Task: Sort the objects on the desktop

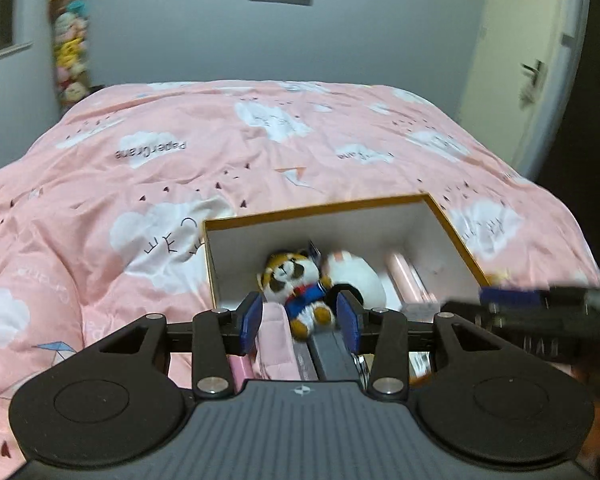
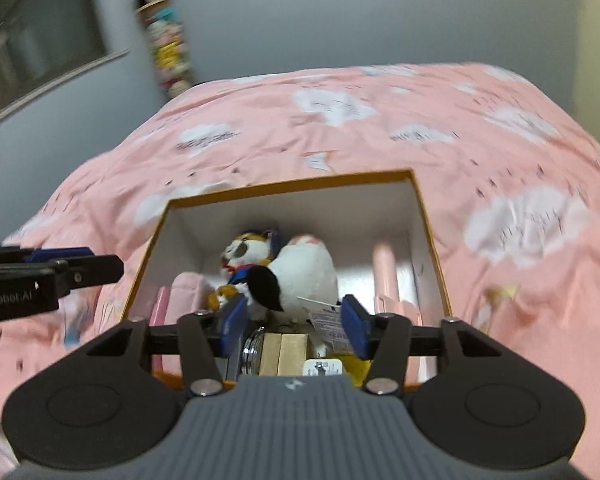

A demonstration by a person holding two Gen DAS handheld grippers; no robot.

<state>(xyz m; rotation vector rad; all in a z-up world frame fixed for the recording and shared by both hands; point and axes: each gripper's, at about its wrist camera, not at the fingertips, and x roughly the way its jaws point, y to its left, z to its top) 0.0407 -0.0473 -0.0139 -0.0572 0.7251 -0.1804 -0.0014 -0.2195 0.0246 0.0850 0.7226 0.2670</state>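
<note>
An orange-rimmed box with white walls [image 1: 300,232] [image 2: 300,208] sits on a pink quilt. Inside lie a small orange-and-white plush in a blue outfit [image 1: 300,280] [image 2: 244,256], a white plush with a black patch [image 1: 360,276] [image 2: 304,276], a pink tube [image 1: 408,276] [image 2: 384,276], a pink pouch [image 1: 274,340] [image 2: 188,292] and a grey bar [image 1: 332,356]. A metal-lidded jar [image 2: 252,350] and a tan block [image 2: 284,350] lie near the front wall. My left gripper [image 1: 299,322] is open and empty above the box. My right gripper [image 2: 295,326] is open and empty above the box.
The pink cloud-print quilt [image 1: 180,168] [image 2: 420,128] covers the bed all around the box. A column of plush toys [image 1: 70,40] [image 2: 164,36] hangs on the far wall. A door with a handle [image 1: 532,76] stands at the right.
</note>
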